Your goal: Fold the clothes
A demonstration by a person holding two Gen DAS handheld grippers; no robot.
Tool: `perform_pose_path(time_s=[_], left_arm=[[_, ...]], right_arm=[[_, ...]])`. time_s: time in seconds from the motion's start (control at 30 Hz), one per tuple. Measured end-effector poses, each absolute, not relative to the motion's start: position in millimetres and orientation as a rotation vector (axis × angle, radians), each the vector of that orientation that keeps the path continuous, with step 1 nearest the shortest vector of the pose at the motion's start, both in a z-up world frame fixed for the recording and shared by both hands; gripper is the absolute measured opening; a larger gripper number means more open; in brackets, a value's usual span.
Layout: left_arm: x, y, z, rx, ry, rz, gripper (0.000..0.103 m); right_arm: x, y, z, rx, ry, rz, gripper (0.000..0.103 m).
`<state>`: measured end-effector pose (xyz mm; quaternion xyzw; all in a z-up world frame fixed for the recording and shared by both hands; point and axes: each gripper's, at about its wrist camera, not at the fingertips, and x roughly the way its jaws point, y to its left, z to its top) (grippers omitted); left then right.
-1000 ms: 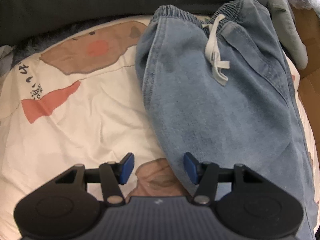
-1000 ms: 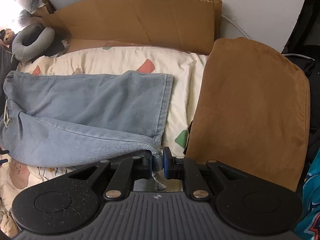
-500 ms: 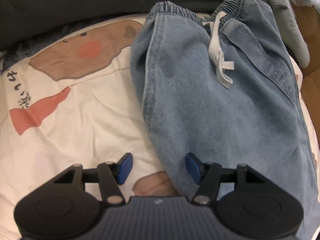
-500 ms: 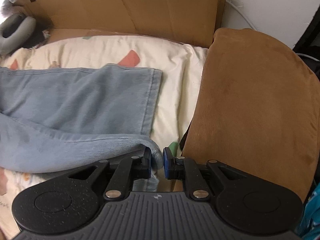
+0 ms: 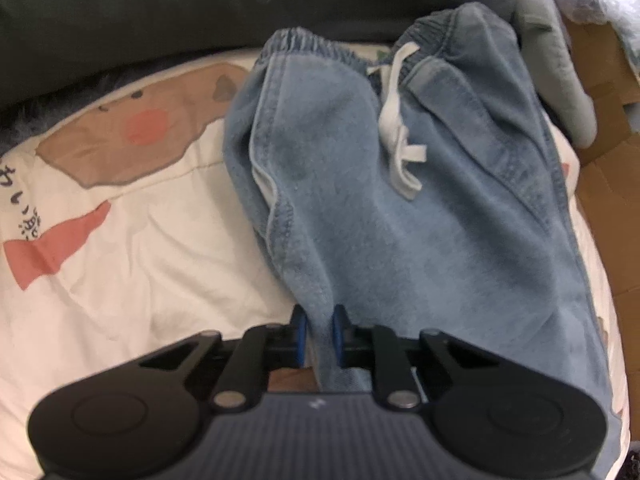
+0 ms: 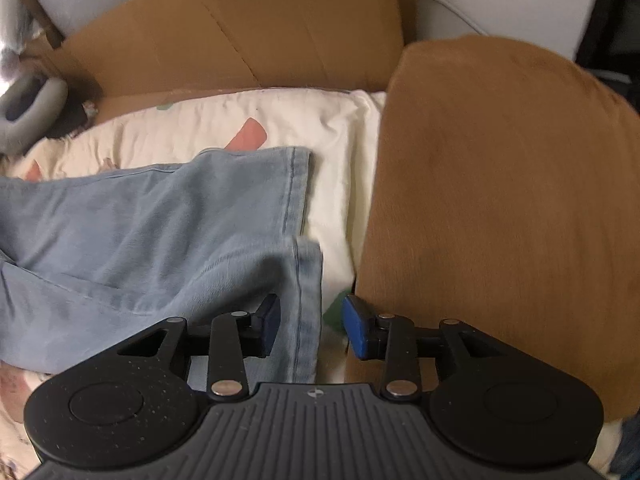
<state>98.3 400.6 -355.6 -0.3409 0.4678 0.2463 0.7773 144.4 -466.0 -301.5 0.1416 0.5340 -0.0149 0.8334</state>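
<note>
Printed bedsheet (image 5: 132, 264): jeans (image 5: 420, 240) halved lengthwise, legs stacked. Left gripper (image 5: 319, 334) closing on side fold; right gripper (image 6: 310, 326) opening, hem loose between. Crosswise folds left.

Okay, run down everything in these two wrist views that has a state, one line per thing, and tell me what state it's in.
Left gripper: jaws closing, pinching a fold of the jeans.
Right gripper: jaws opening, pads off the hem lying between them.
Jeans: lying on the quilt, one leg laid over the other.
Drawstring: tied, lying loose on the waistband.
Quilt: spread out, wrinkled.
Brown cushion: lying beside the jeans' hems.
</note>
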Motion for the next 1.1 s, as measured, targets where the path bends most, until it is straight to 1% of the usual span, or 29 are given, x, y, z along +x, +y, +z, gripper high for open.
perform_pose_path(time_s=[0.13,0.27,0.4,0.7,1.1], left_arm=[[99,399,-343,-0.731,0.996,0.522,0.013],[101,386,-331,-0.715,0.99,0.516,0.012],[102,374,-323,-0.7,0.987,0.511,0.012],[125,371,-322,-0.682,1.014,0.522,0.012],[131,368,-339,-0.66,1.039,0.534,0.012]], right_arm=[[113,-462,-310,0.358,1.145,-0.001,0.042],[85,-454,-335,0.424,1.208,0.015,0.042],[68,-450,-356,0.501,1.226,0.006,0.042],[70,-446,-400,0.656,1.262,-0.023,0.043],[72,-454,-412,0.803,1.22,-0.097,0.044]])
